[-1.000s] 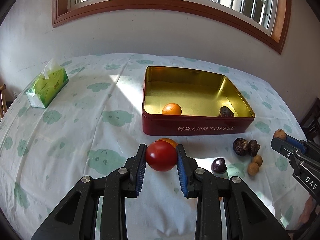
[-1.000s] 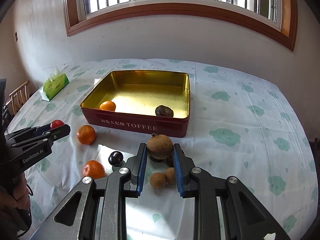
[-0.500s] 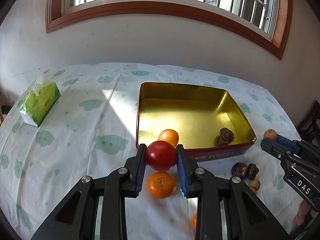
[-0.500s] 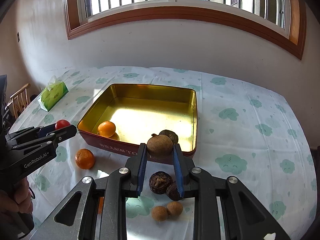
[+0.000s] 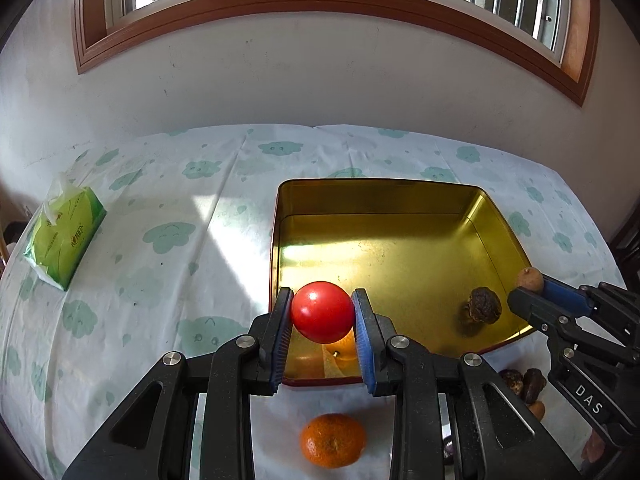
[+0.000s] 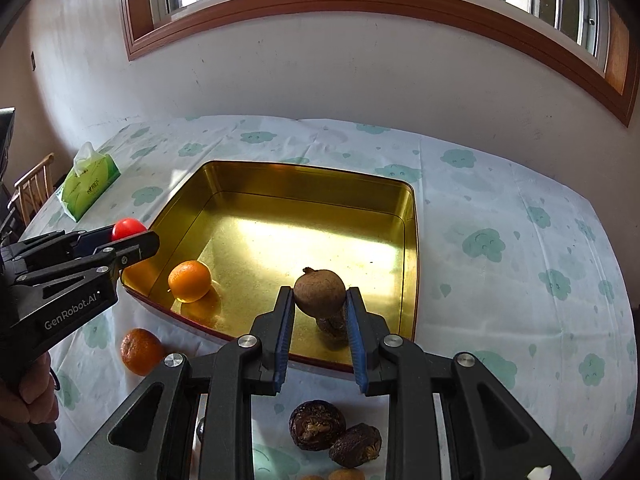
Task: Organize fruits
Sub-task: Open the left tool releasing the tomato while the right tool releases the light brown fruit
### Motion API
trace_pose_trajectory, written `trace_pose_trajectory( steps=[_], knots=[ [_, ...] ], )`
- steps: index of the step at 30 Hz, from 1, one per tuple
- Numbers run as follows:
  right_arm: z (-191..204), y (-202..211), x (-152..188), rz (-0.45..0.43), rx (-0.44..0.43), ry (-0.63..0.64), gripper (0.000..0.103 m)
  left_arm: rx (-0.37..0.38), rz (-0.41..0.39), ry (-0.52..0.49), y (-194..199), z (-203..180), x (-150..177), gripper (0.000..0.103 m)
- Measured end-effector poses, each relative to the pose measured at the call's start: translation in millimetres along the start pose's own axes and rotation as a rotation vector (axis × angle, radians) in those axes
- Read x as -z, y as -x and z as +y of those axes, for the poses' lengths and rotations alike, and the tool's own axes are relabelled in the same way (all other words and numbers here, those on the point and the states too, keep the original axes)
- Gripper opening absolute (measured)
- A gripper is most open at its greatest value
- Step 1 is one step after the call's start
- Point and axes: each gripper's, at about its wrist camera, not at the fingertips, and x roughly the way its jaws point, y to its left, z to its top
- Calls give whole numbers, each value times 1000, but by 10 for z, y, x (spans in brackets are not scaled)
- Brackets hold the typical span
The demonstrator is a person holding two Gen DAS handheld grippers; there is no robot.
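Note:
My left gripper [image 5: 322,312] is shut on a red tomato [image 5: 322,311] and holds it above the near left corner of the gold-lined red tin [image 5: 384,188]. My right gripper [image 6: 319,296] is shut on a round brown fruit [image 6: 319,290] above the tin's near right part [image 6: 408,240]. Inside the tin lie an orange [image 6: 189,281] and a wrinkled brown fruit [image 5: 485,305]. The orange is mostly hidden behind the tomato in the left wrist view.
On the tablecloth in front of the tin lie an orange [image 5: 333,445], also in the right wrist view [image 6: 141,351], and two wrinkled brown fruits [image 6: 318,425] [image 6: 356,445]. A green tissue pack [image 5: 64,236] sits far left. A wooden chair [image 6: 34,188] stands beyond the table's left edge.
Both grippers have risen and moved forward with their fruits, from low over the table in front of the tin to above the tin's near edge.

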Motion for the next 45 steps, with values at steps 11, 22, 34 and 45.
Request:
trace_pose_trajectory(
  steps=[11, 22, 34, 45],
  knots=[
    [-112, -461, -148, 61, 21, 0, 24, -12, 38, -15, -407, -70, -195, 30],
    [-111, -704, -243, 92, 33, 13, 24, -20, 69, -29, -653, -73, -233, 30],
    [-125, -827, -252, 116, 40, 17, 24, -41, 85, -52, -824, -102, -239, 30],
    [-158, -816, -243, 106, 44, 10, 30, -69, 86, -74, -831, -138, -224, 32]
  ],
)
